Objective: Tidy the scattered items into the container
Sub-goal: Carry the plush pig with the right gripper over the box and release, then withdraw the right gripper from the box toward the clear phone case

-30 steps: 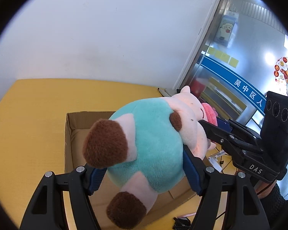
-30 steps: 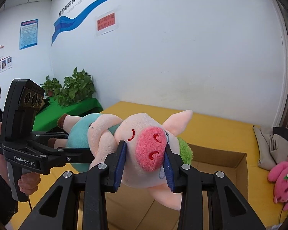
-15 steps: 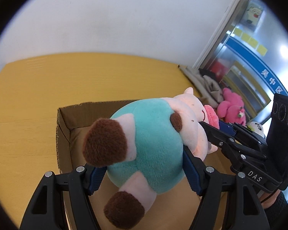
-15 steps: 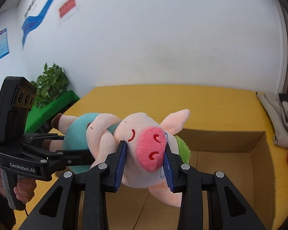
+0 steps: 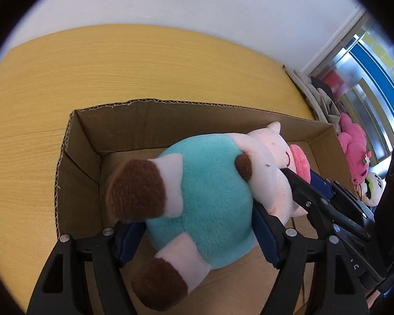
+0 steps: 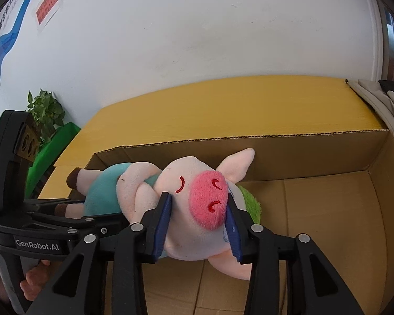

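Note:
A plush pig (image 5: 205, 204) with a teal body, brown hooves and a pink snout hangs inside the open cardboard box (image 5: 86, 131), above its floor. My left gripper (image 5: 194, 233) is shut on the pig's teal body. My right gripper (image 6: 199, 210) is shut on the pig's head (image 6: 197, 197), either side of the snout. In the right wrist view the box's far wall (image 6: 302, 152) stands behind the pig. The right gripper shows in the left wrist view (image 5: 315, 197), and the left gripper shows in the right wrist view (image 6: 65, 220).
The box sits on a yellow wooden table (image 5: 118, 73) against a white wall. A pink plush toy (image 5: 354, 147) and a white plush toy (image 5: 373, 189) lie right of the box. Grey cloth (image 6: 380, 99) lies at the table's far right. A green plant (image 6: 44, 115) stands at the left.
Both grippers have carried the pig forward and down, from above the box's near side to inside the box opening. Both grips are unchanged.

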A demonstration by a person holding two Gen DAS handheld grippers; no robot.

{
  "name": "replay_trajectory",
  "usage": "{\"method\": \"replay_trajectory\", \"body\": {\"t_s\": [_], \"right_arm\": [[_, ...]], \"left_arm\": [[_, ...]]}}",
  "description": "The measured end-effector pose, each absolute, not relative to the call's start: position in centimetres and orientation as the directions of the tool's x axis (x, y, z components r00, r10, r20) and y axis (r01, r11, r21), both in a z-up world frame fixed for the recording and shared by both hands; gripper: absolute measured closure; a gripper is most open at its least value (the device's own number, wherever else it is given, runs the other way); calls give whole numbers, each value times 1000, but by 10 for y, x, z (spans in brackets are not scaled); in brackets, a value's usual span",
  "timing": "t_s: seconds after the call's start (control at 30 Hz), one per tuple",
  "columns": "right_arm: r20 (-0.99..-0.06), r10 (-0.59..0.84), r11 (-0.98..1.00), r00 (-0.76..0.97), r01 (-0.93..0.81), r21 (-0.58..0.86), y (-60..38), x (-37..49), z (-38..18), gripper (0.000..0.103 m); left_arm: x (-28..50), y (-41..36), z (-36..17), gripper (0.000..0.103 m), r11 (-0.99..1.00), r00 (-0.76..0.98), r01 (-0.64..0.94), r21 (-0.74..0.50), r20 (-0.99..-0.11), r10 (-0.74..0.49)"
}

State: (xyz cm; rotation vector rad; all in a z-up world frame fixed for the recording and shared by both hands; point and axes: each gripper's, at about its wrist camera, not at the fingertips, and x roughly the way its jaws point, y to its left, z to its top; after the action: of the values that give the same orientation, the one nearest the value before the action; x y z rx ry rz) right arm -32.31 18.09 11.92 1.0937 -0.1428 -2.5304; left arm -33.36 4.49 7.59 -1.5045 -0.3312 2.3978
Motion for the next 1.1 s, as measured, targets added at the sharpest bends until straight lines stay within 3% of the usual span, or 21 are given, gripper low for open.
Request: {"method": "replay_trajectory", "body": {"t_s": [0.07,0.13,0.27,0.47,0.57,0.67,0.77,0.87,1.1], "right_arm": [[-684,-361,-931,-634,289,224,187,-325,122,44],[-678,-354,-934,-644,271,231,192,-325,132,17],[-644,-398,-917,-653,296,266,218,-305,157,9],[-641,-502,-854,-580,449,262,279,-217,186,2],[-666,-420,-891,-617,420,172,318,-165,178,0],[-696,-358,-920,-622,362,150,341,-143,157,0],[-720,-295,-939,-628,330,96,348,-136,132,0],[-751,-240,-945,-615,325,36,349,-134,109,0],[-739,-257,-944,-623,325,55,353,-109,103,2]], "left_arm": [[-329,46,87,27,-941,-442,-110,-321,-832,336],[-325,40,99,29,-956,-492,-102,-274,-822,287],[-284,25,152,29,-960,-617,-103,-261,-740,267],[-162,19,193,25,-974,-709,-166,-153,-668,225],[-110,27,168,24,-970,-683,-189,-155,-688,243],[-90,40,120,24,-956,-602,-184,-227,-743,292],[-89,54,77,24,-965,-517,-143,-219,-815,261],[-81,55,76,23,-973,-548,-119,-196,-805,229],[-49,45,72,23,-963,-531,-95,-253,-805,264]]}}
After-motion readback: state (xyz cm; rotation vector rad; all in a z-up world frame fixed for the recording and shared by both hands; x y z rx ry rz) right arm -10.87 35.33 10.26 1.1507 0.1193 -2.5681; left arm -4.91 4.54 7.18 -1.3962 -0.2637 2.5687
